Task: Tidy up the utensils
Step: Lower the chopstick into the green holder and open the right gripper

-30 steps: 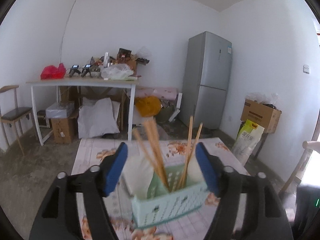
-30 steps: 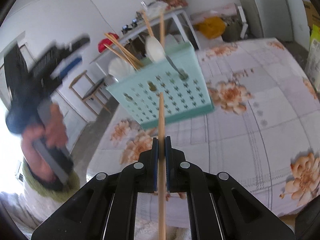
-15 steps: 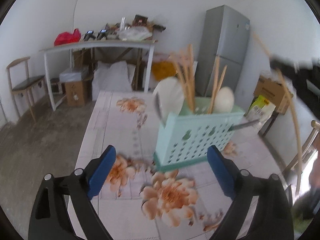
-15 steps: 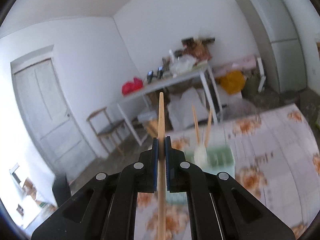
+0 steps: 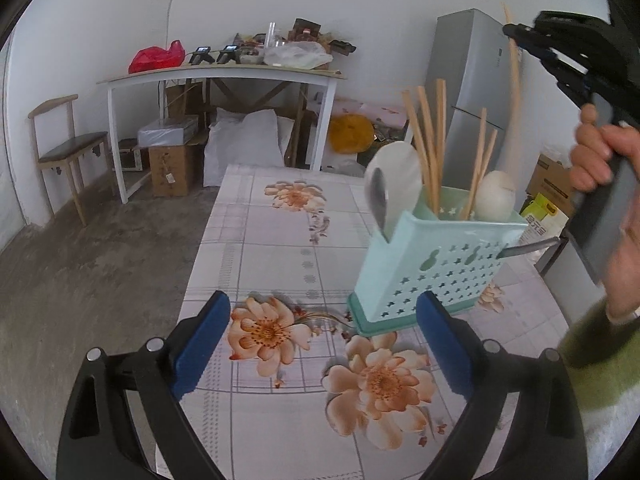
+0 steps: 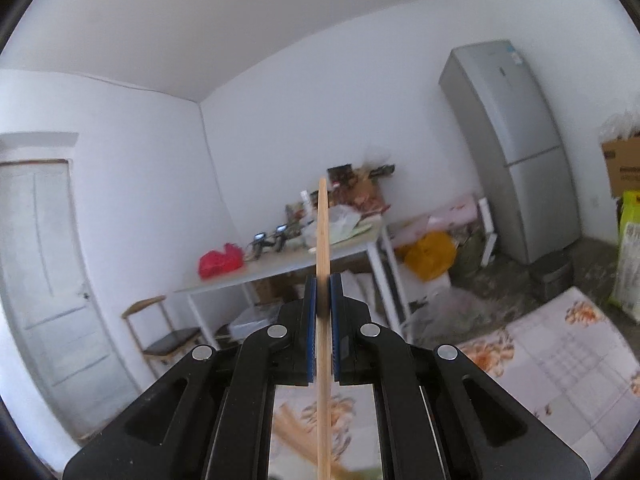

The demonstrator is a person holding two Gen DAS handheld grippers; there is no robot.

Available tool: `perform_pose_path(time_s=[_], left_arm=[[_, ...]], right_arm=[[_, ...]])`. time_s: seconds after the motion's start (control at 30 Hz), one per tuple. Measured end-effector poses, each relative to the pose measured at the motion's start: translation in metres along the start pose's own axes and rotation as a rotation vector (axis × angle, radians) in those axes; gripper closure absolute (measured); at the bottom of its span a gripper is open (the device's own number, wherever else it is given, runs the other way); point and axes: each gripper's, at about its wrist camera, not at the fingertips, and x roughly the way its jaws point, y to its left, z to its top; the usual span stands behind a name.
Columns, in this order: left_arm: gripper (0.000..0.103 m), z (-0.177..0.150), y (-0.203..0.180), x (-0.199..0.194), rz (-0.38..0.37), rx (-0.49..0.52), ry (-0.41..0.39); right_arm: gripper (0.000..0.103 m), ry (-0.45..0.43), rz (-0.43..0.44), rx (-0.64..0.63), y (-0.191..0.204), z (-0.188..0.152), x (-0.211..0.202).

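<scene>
Caddy (image 5: pixel 436 264) holds chopsticks (image 5: pixel 430 136), spoons (image 5: pixel 394 184); left gripper (image 5: pixel 324 340) wide apart, right gripper (image 6: pixel 323 300) clamps chopstick (image 6: pixel 323 280).

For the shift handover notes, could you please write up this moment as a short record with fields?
surface: table with floral cloth
holder: mint utensil caddy standing on the cloth, chopsticks and spoons upright inside
left gripper: open, nothing between its pads, caddy just beyond its right finger
right gripper: shut on a single wooden chopstick, raised above the caddy
person: hand on the right gripper's handle, green sleeve
background: grey fridge, cluttered white side table
</scene>
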Motion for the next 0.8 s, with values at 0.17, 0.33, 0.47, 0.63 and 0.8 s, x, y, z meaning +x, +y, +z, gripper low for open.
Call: perform_pose_path(time_s=[0.17,0.33,0.47,0.63,0.8], left_arm=[[0.011,-0.001,0.009,0.005,0.008,-0.02,0.006],[0.011,-0.002,0.019,0.012,0.018,-0.042,0.021],[0.011,-0.002,0.02,0.014,0.017,-0.047,0.025],[0.011,-0.002,0.019,0.015,0.018,-0.043,0.02],[0.011,-0.002,0.013,0.013,0.016,-0.04,0.015]], right_arm=[[0.098,0.008,-0.083,-0.092,-0.001,-0.015,0.021],[0.098,0.041,-0.13,-0.132,-0.009,-0.031,0.022],[0.098,0.035,-0.136,-0.153,-0.006,-0.031,0.016],[0.098,-0.026,-0.113,-0.165,0.002,-0.01,-0.002],[0.098,-0.058,-0.069,-0.176,0.009,0.003,-0.022]])
